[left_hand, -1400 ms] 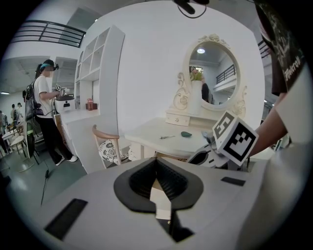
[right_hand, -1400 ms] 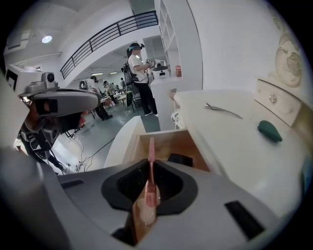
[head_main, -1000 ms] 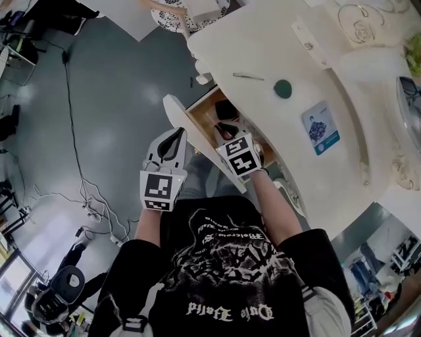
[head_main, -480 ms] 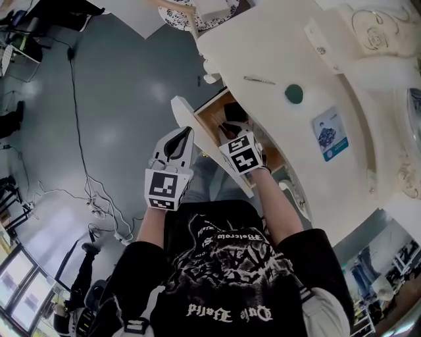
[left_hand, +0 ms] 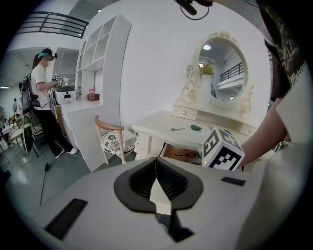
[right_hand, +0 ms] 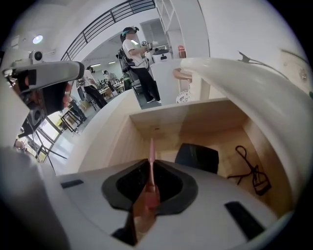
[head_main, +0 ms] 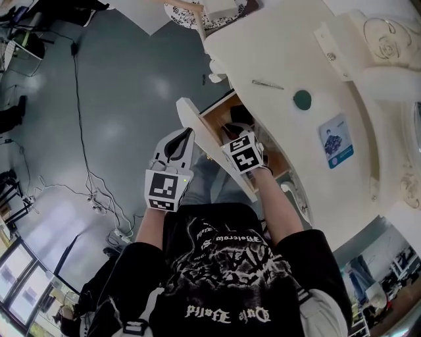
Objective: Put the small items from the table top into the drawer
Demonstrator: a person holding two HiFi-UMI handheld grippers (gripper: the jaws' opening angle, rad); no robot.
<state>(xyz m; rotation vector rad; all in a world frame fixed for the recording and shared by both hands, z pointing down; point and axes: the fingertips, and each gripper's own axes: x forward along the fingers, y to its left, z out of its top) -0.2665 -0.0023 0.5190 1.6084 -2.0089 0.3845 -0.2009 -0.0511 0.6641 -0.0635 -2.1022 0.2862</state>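
The cream dressing table [head_main: 283, 46] has its wooden drawer [head_main: 212, 120] pulled out. My right gripper [head_main: 231, 133] hangs over the drawer [right_hand: 171, 117], shut on a thin pink stick [right_hand: 151, 152] that points into it. A black pouch [right_hand: 196, 157] and a black cord [right_hand: 252, 172] lie inside. On the table top rest a thin metal pin [head_main: 268, 84], a green round piece [head_main: 302, 99] and a blue card [head_main: 336, 141]. My left gripper [head_main: 181, 137] is shut and holds nothing, out over the floor left of the drawer front; its own view [left_hand: 156, 172] looks toward the table.
A wooden chair with a patterned seat [head_main: 204, 14] stands beyond the table's left end. Cables [head_main: 85, 178] trail across the grey floor. The oval mirror [left_hand: 222, 68] rises at the table's back. A person [left_hand: 41, 102] stands by white shelves.
The head view has drifted, so the table sits lower and further right. Both grippers hold about the same places; the right one stays over the drawer with the pink stick.
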